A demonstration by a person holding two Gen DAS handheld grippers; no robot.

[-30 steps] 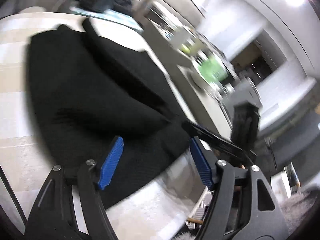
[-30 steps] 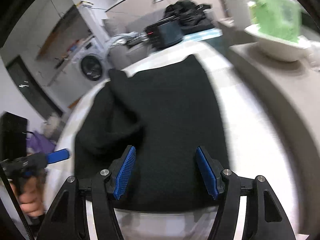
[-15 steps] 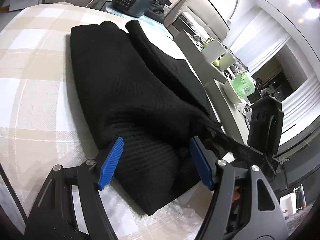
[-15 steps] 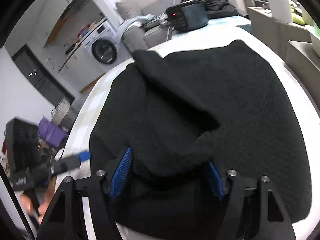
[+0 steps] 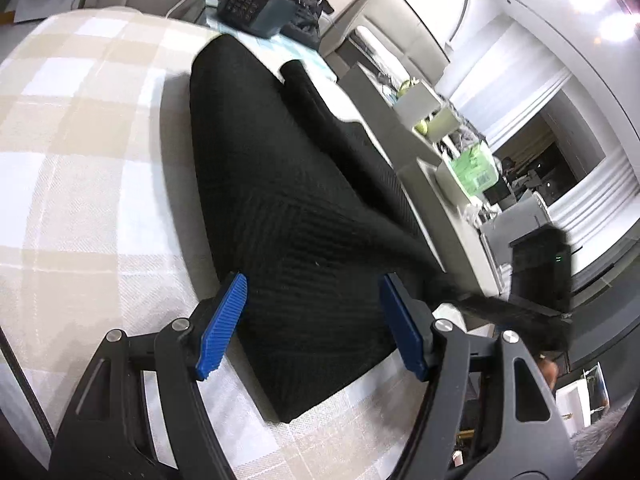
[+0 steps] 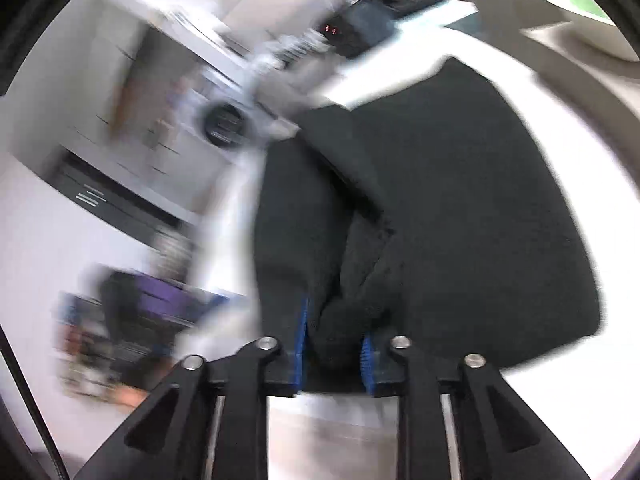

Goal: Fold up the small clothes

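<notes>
Black ribbed knit garment lies spread across a beige-and-white checked cloth surface, its near corner pointing toward the left gripper. That gripper's blue ridged pads stand wide apart above the garment's near edge, gripping nothing. Bare checked cloth runs broad and open along the garment's left edge, while its right edge sits close to the surface's rim, beside a grey side unit carrying a white bowl with a green packet. At the far end, a dark box with a red lit display stands just beyond the garment's top edge. In the left view, a pulled-up strip of the fabric stretches rightward to the right gripper, seen there only as a dark blurred shape. The right wrist view, heavily blurred, shows that gripper's blue pads drawn close together, clamped on a bunched fold of the black knit at its near edge. A white strip of surface borders the garment's right side.
</notes>
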